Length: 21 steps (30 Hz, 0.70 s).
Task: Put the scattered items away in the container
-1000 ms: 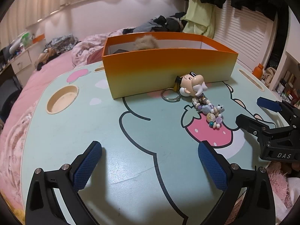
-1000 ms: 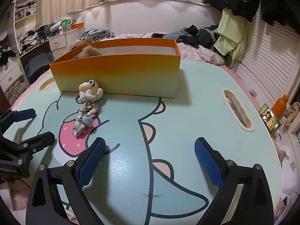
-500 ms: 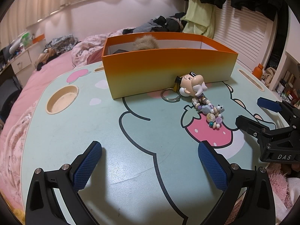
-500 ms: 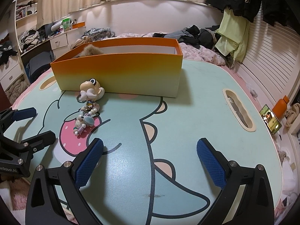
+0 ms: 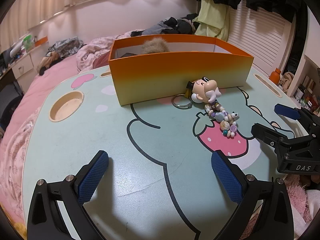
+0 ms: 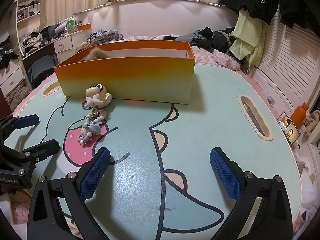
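Leftmost, the left gripper (image 5: 160, 167) hovered low over the cartoon-printed table (image 5: 80, 140), its blue pads (image 5: 93, 177) spread wide with nothing between them. Beyond it, an orange box (image 5: 180, 78) stood on the table, with a tuft of tan fur (image 5: 155, 46) showing above its rim at the left end. Just in front of the box's near wall, touching it or nearly so, lay a cartoon-head keychain (image 5: 205, 93) with its metal ring (image 5: 181, 102) flat on the table, and a string of pastel beads (image 5: 224, 120) trailed from the head toward the near edge across a printed strawberry (image 5: 222, 142). Further right, the right gripper (image 6: 160, 166) likewise hung open and empty, jaws far apart, beside the beads but clear of them.
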Motion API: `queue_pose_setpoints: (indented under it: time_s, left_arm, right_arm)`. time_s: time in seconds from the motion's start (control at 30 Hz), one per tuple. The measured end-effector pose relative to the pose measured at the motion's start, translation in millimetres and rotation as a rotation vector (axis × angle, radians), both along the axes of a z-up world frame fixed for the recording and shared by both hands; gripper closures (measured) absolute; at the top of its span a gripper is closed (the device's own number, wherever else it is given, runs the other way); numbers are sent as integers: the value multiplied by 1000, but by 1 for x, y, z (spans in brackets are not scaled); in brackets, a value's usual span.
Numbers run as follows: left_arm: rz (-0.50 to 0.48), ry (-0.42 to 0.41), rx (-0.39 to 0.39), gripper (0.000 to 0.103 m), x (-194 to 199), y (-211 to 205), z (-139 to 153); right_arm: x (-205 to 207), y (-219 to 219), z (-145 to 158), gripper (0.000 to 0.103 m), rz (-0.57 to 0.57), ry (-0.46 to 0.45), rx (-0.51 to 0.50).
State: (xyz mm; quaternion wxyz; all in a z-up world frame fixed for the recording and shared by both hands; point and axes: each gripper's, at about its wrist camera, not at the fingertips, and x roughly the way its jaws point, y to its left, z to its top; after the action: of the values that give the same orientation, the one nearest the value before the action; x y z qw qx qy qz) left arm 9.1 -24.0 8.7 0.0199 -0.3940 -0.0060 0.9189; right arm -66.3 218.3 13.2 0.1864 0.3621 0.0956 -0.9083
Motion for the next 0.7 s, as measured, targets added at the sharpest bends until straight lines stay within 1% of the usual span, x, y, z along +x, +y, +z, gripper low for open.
queue_pose_setpoints:
  time_s: [0.27,0.4,0.5,0.6,0.7]
  left_arm:
    - [-1,1,1,1,1,-1,0]
    - [0,1,4,1,-3,1,1]
    - [0,2,4,1,-3,1,2]
    - [0,2,4,1,-2,1,2]
    - [0,2,4,1,-2,1,1]
  right_arm:
    - [-1,0,2,3,0,1,-6]
    - [0,5,8,3,4,-6,-60]
    - [-3,1,16,3,37,-11,-84]
    - [-3,-15,28,3,104,8,-89]
    - [-5,-38,31,3,183,4,-58]
